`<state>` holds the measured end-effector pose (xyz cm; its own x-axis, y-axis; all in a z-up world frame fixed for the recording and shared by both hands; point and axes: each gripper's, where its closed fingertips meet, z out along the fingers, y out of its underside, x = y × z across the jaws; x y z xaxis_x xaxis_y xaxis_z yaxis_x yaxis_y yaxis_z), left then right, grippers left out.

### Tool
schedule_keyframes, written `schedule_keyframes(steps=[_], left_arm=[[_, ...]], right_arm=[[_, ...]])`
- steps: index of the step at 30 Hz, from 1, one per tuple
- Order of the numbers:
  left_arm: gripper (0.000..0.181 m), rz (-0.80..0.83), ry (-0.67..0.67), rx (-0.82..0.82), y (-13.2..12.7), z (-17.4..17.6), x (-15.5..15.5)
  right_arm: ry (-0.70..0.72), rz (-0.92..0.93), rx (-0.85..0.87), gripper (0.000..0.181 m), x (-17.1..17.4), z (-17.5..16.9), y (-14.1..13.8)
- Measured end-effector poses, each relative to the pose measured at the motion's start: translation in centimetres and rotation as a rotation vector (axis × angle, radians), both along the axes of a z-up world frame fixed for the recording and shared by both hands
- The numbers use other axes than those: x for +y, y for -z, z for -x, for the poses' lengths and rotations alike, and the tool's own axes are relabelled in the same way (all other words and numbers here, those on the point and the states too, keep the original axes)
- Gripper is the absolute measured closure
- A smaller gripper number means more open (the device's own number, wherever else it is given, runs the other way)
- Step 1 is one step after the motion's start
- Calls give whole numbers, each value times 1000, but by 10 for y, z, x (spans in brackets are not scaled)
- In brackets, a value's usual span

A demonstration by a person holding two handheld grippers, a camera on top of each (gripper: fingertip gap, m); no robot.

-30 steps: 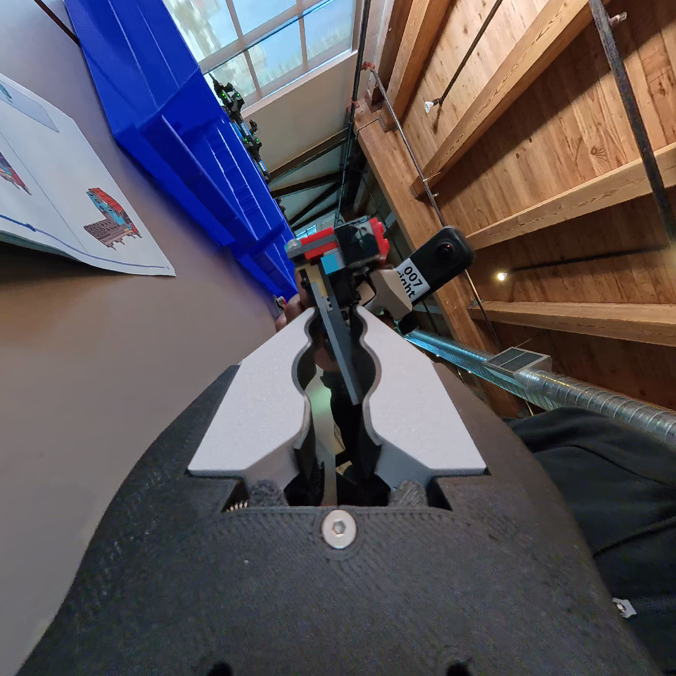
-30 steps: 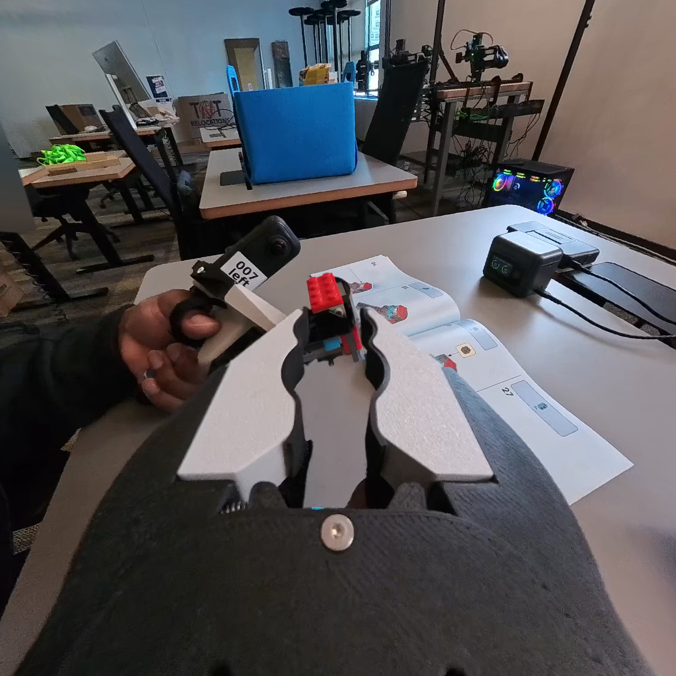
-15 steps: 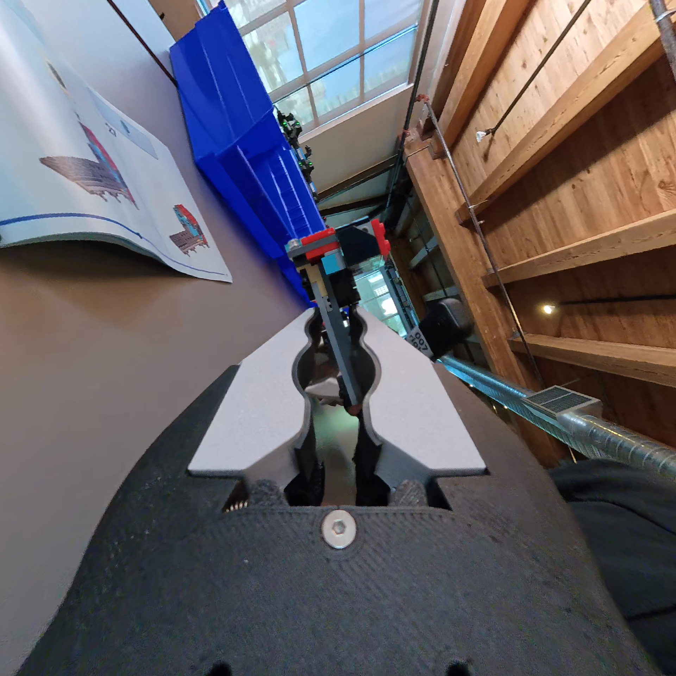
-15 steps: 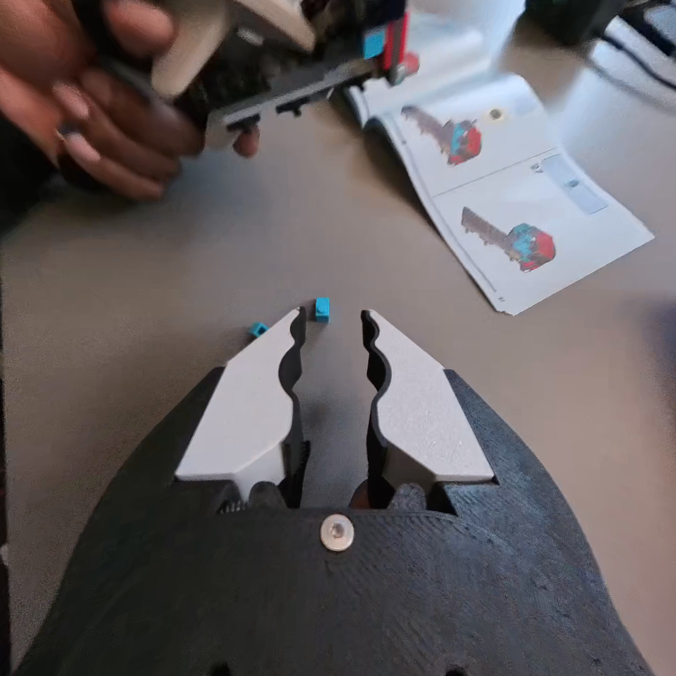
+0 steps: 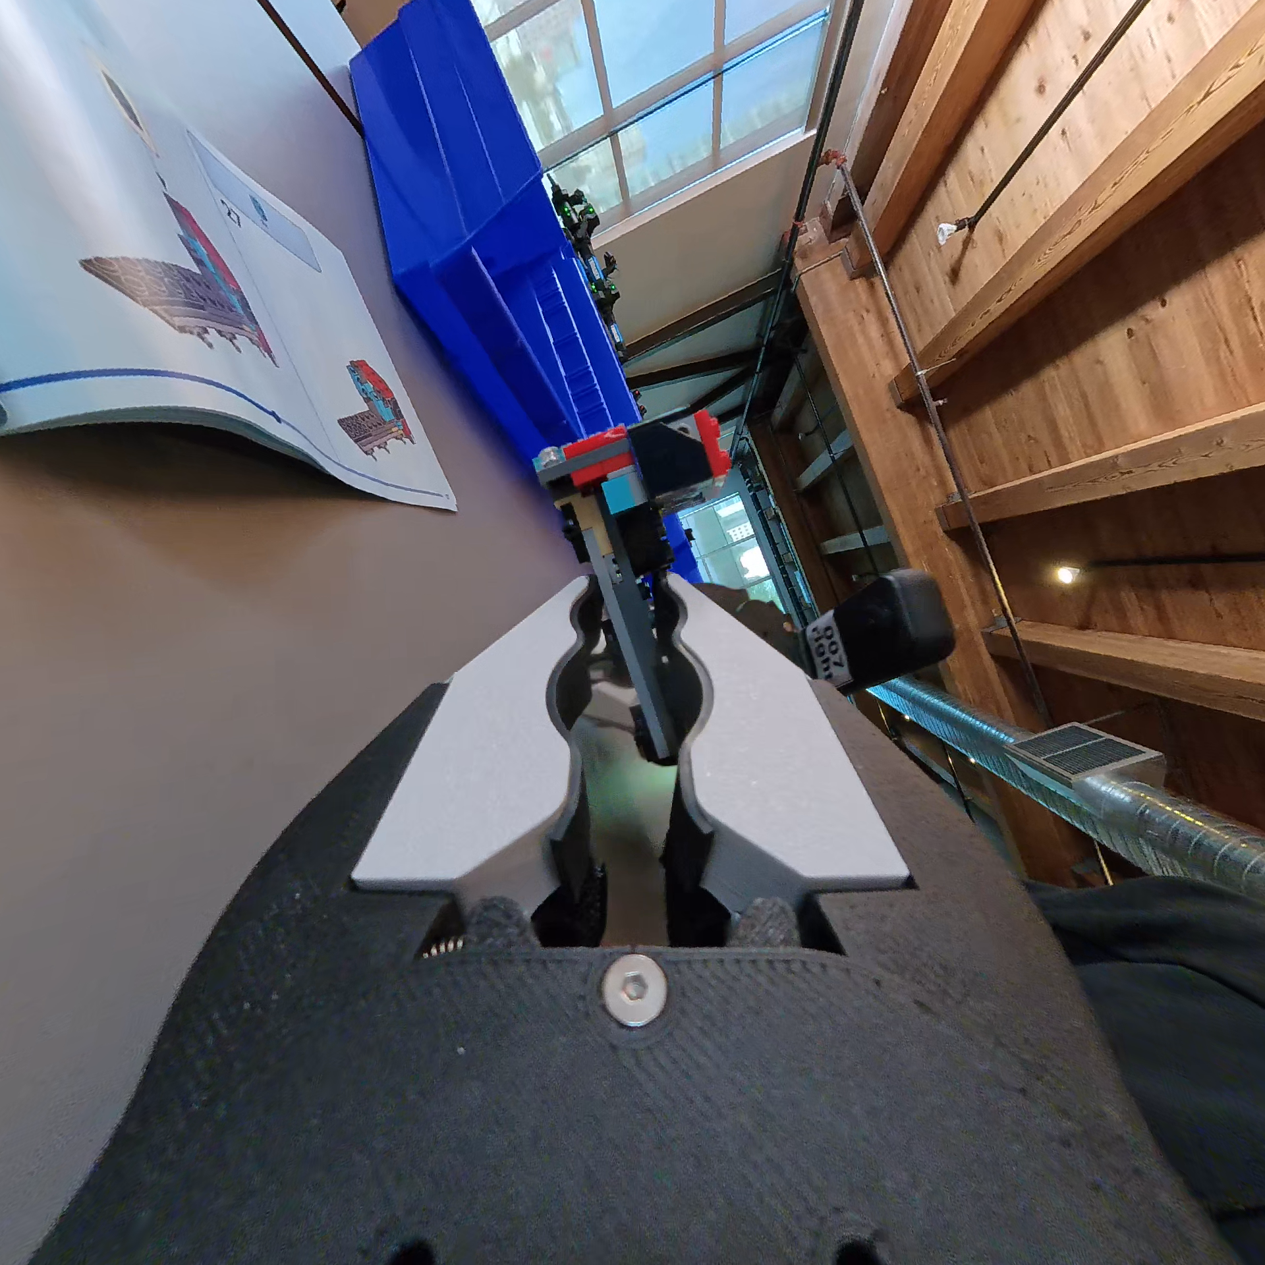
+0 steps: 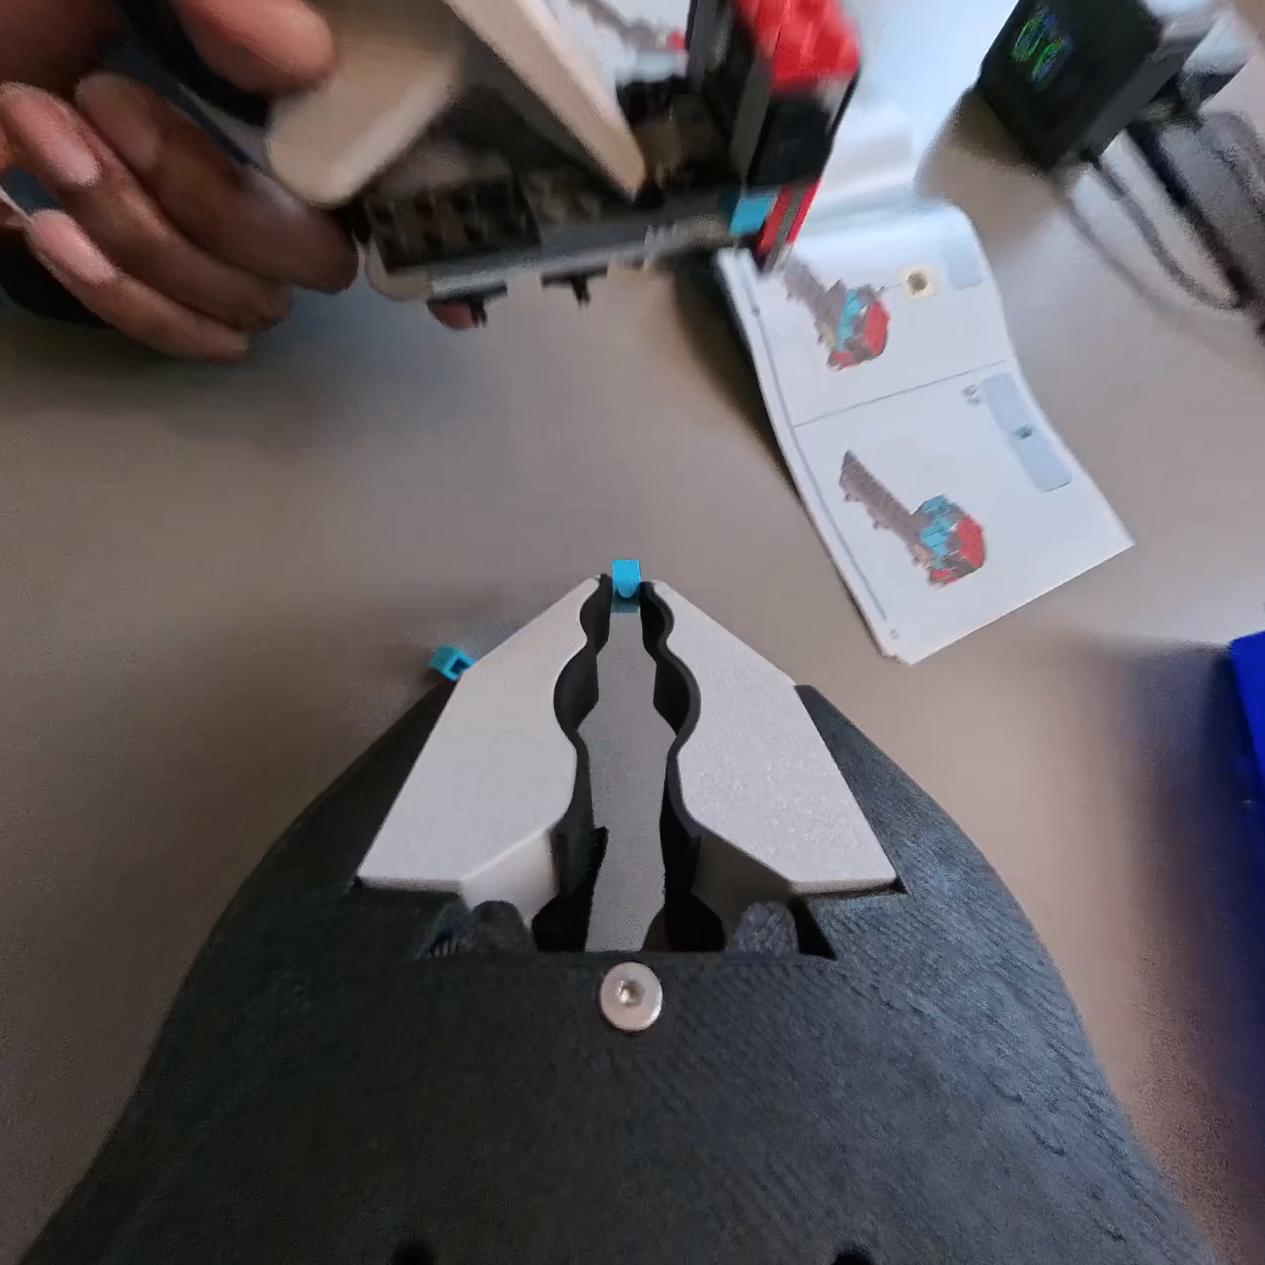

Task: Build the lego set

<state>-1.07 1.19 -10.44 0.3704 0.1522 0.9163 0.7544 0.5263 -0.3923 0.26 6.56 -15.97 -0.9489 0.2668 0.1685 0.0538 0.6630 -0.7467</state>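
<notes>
Right wrist view: our right claw pinches a cyan brick at its tips, just above the bench. Left claw clamps the model (plate lengthwise), ahead and above.

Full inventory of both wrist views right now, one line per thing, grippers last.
Partly built lego model: 1, grey plate with red, cyan and black bricks, held above the table.
Small cyan bricks: 2; one between the right fingertips, one on the table beside the left finger.
Instruction booklet: 1, white, open on the table.
Blue bin: 1, on the table past the booklet.
Black device with lit rings: 1, top right, cabled.
Table: 1, grey.
Wooden beams and metal duct: overhead.
Hand: 1, holding the left gripper's handle.
Left gripper: shut on the model.
Right gripper: shut on a cyan brick.
</notes>
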Motion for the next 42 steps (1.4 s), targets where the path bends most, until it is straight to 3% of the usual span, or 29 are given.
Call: schedule_keyframes(steps=[5,9,21,42], left_arm=[[167,-14,9,-8,0,0,2],[167,-35,21,-23,0,-1,7],[167,-79,34,-47,-1,-1,13],[167,-106,26,-58,-1,0,11]], right_arm=[[-68,112,119,173,-14,4,-63],[-116,66,233,173,-29,7,-86],[-96,-56,327,173,-46,20,-77],[-33,44,416,160,-41,18,-88]])
